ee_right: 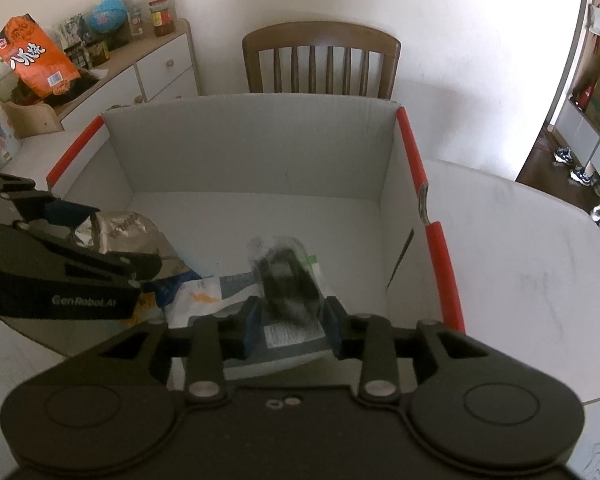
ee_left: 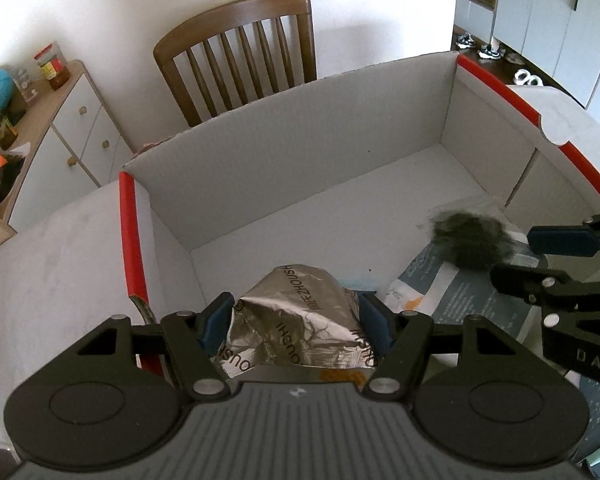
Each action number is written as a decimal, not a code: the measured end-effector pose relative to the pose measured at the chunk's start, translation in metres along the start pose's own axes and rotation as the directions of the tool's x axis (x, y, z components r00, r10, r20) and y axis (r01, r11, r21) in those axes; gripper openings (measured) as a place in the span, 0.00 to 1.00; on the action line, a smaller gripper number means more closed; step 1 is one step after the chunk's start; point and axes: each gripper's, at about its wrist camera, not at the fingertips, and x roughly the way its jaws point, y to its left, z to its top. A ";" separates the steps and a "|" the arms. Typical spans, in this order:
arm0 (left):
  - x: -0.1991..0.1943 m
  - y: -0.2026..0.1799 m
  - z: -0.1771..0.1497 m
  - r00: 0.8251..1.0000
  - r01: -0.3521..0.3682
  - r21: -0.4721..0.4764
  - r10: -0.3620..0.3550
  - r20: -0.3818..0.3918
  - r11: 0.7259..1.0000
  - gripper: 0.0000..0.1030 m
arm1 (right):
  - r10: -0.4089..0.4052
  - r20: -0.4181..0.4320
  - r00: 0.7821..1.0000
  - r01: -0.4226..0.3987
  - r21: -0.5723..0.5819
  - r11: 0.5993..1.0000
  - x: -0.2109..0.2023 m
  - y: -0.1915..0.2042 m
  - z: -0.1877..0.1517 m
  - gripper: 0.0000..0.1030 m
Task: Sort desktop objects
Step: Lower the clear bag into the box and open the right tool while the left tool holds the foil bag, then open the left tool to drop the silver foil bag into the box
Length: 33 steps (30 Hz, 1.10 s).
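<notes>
1. The clear packet (ee_right: 286, 276) with dark contents is smeared by blur in both views, so what is inside it cannot be made out; its lower end is cut off behind the right gripper's (ee_right: 292, 326) body.
2. The silver foil packet (ee_left: 296, 320) has its near end hidden under the left gripper's (ee_left: 296, 326) housing, and its print reads only in fragments.
3. Flat paper packets (ee_left: 452, 292) lie on the floor of the white cardboard box (ee_left: 300, 152) — half covered by the two packets above them.
4. The left gripper points steeply down into the near left part of the box, its blue pads pressed against both sides of the foil packet — a firm grasp.
5. The right gripper points down into the near right part of the box. The clear packet sits between its blue pads; whether they touch it cannot be told through the blur.
6. The box, edged in red (ee_right: 440, 256), stands on a pale table (ee_right: 520, 248), with a wooden chair (ee_right: 320, 64) behind it.
</notes>
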 end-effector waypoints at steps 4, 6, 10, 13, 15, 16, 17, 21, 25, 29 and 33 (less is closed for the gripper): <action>-0.007 -0.001 -0.001 1.000 -0.001 -0.006 0.001 0.023 1.000 0.67 | -0.001 0.009 1.000 0.001 0.001 1.000 -0.004 -0.001 -0.001 0.44; -0.012 -0.001 0.000 0.999 0.006 -0.009 -0.006 0.035 1.000 0.67 | -0.004 0.015 1.000 0.004 -0.002 1.000 -0.006 -0.001 -0.001 0.45; -0.023 -0.005 0.002 0.998 0.009 0.002 -0.009 0.060 1.000 0.67 | -0.011 0.033 0.999 0.011 -0.012 1.000 -0.013 0.001 0.001 0.46; -0.029 -0.005 0.001 0.998 0.008 0.003 -0.009 0.070 1.000 0.67 | -0.013 0.045 0.999 0.013 -0.011 1.000 -0.020 0.001 0.002 0.46; -0.034 -0.005 0.001 0.997 0.008 -0.002 -0.008 0.076 1.000 0.67 | -0.012 0.053 0.999 0.012 -0.006 1.000 -0.025 0.000 0.003 0.46; -0.037 -0.005 0.001 0.997 0.009 -0.001 -0.009 0.079 1.000 0.67 | -0.011 0.056 0.998 0.012 -0.006 1.000 -0.027 0.000 0.004 0.46; -0.038 -0.004 0.002 0.997 0.010 0.000 -0.010 0.082 1.000 0.67 | -0.012 0.061 0.998 0.012 -0.007 1.000 -0.030 0.000 0.005 0.46; -0.050 -0.005 0.001 0.995 0.015 0.000 -0.015 0.096 1.000 0.67 | -0.014 0.074 0.997 0.015 -0.010 1.000 -0.042 0.000 0.005 0.46; -0.063 -0.008 0.000 0.994 0.021 0.005 -0.021 0.110 1.000 0.67 | -0.015 0.086 0.996 0.016 -0.015 1.000 -0.054 0.002 0.004 0.46; -0.076 -0.010 -0.002 0.992 0.029 0.007 -0.029 0.124 1.000 0.67 | -0.017 0.099 0.995 0.019 -0.015 1.000 -0.066 0.005 0.003 0.47; -0.089 -0.011 -0.005 0.989 0.043 0.009 -0.044 0.138 0.999 0.67 | -0.022 0.112 0.993 0.024 -0.021 0.999 -0.079 0.010 0.002 0.47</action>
